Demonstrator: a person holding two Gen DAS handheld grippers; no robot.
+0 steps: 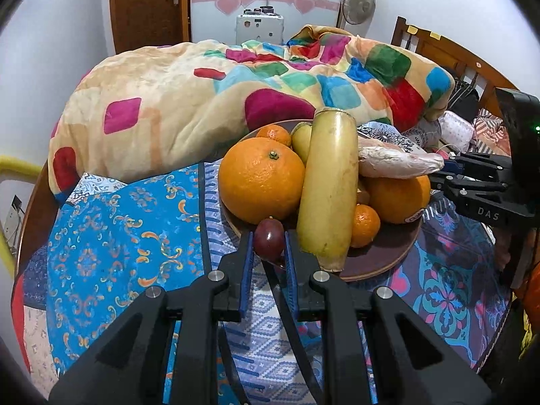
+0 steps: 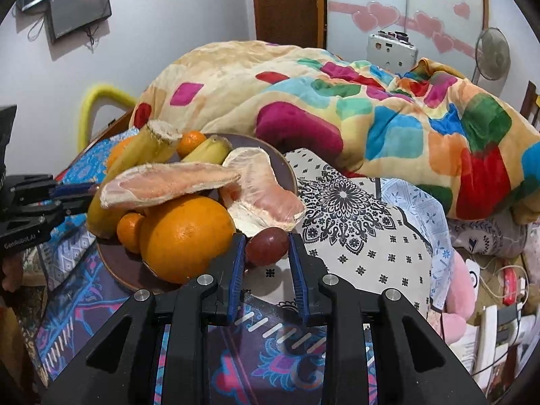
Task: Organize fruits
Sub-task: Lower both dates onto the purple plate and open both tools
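A brown plate [image 1: 381, 256] on the bed holds two big oranges [image 1: 260, 182], small mandarins [image 1: 364, 226], a banana [image 1: 329, 189] and pomelo segments [image 1: 398, 163]. My left gripper [image 1: 269, 241] is shut on a dark purple passion fruit [image 1: 269, 239] at the plate's near rim. In the right wrist view the plate [image 2: 118, 266] shows with the orange [image 2: 185, 236] and pomelo segments [image 2: 266, 192]. My right gripper [image 2: 266, 246] is shut on a second dark purple passion fruit [image 2: 266, 245] at the plate's right rim.
A heaped colourful blanket [image 1: 202, 94] lies behind the plate. Patterned cloths [image 1: 111, 229] cover the bed. A wooden headboard [image 1: 438, 47] stands at the right, a fan [image 1: 357, 3] behind. Cables and clutter [image 2: 499, 290] lie off the bed's right side.
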